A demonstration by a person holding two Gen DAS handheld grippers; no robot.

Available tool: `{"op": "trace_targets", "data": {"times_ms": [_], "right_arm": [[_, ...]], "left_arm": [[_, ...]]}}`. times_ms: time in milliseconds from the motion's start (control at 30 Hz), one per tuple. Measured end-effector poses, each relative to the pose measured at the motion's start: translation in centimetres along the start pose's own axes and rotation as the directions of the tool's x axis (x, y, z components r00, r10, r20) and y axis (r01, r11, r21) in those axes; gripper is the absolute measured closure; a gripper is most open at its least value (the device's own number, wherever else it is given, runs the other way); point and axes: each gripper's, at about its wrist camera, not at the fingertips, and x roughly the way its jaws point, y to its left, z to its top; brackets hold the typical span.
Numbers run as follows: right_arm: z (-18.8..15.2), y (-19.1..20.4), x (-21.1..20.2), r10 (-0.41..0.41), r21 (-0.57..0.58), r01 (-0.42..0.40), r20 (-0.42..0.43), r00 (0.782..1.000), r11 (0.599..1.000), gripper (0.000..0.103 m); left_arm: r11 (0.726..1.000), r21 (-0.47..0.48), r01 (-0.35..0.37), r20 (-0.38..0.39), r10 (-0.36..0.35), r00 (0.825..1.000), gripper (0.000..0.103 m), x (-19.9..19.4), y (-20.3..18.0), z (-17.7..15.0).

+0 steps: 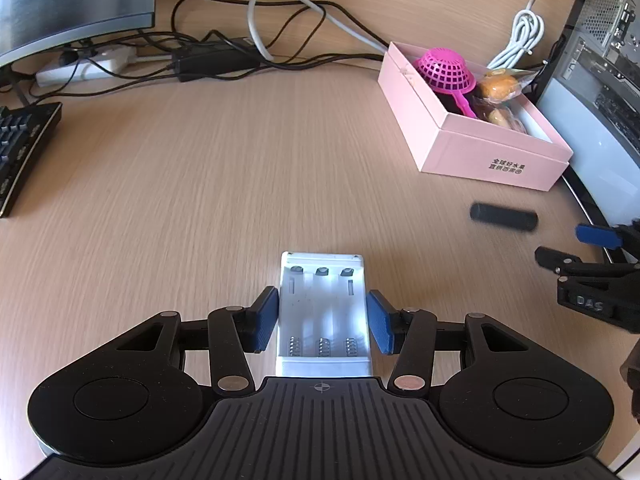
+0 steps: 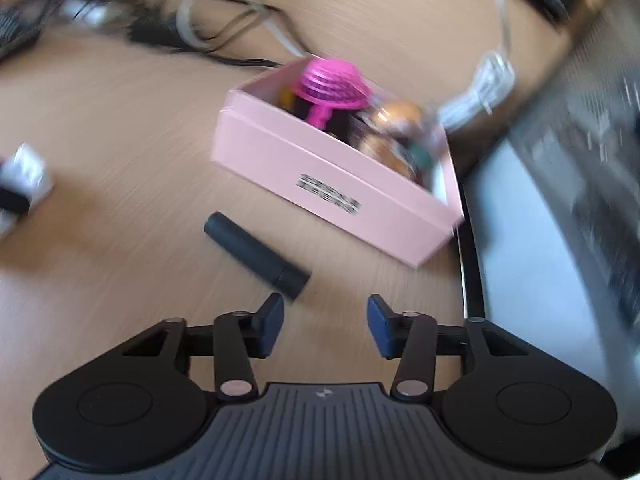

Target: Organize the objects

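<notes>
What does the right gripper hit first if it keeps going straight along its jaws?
Probably the desk just right of the black tube, whose near end lies by the left jaw. Beyond that, the pink box. The right gripper is open and empty; blur makes depth uncertain.

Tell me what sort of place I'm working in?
Most likely an office desk: a monitor and keyboard at the left, a power strip with tangled cables behind, a computer tower at the right.

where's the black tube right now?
The black tube lies on the desk, beside the pink box and apart from it, just ahead of the open right gripper; nothing holds it.
</notes>
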Motion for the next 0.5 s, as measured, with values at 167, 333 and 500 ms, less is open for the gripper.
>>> {"op": "trace_targets", "data": {"times_ms": [167, 333, 500], "right_arm": [[-0.3, -1.3, -0.1, 0.119, 0.173, -0.118, 0.009, 0.993, 0.978, 0.007], [0.6, -0.1, 1.2, 0.173, 0.244, -0.171, 0.016, 0.985, 0.955, 0.007], [2.4, 0.1, 3.0, 0.152, 0.301, -0.163, 0.059, 0.987, 0.94, 0.007]], "left_arm": [[1.0, 0.009, -0.011, 0.004, 0.011, 1.0, 0.05, 0.0, -0.2, -0.1], [1.0, 0.019, -0.014, 0.006, 0.014, 1.0, 0.05, 0.0, -0.2, -0.1], [0.999, 0.031, -0.014, 0.007, 0.013, 1.0, 0.05, 0.0, -0.3, -0.3]]}}
